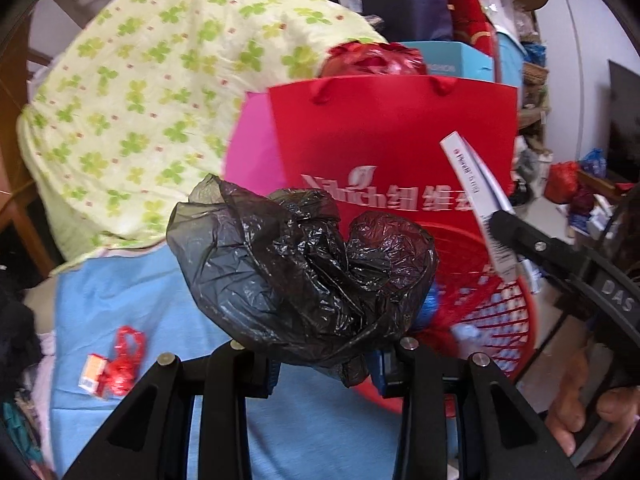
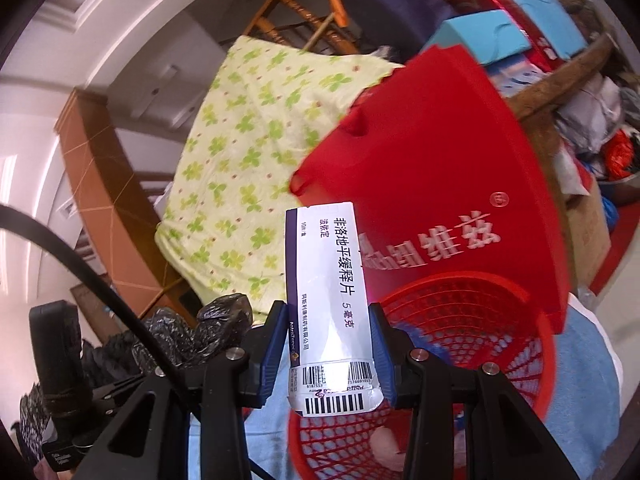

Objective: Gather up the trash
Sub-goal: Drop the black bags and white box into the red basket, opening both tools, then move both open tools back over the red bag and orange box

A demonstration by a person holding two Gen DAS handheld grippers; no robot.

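Note:
My left gripper is shut on a crumpled black plastic bag, which bulges up in front of its fingers. A white medicine box with dark print and barcodes stands upright, clamped by my right gripper. In the left wrist view that box and the right gripper's black finger hang over the red mesh basket. From the right wrist view, the basket lies just below and beyond the box, and the black bag shows at lower left.
A red paper gift bag stands behind the basket, with a pink one beside it. A clover-print cloth covers a mound on the left. A blue cloth underlies everything, with red scraps and a small carton on it. Boxes are piled behind.

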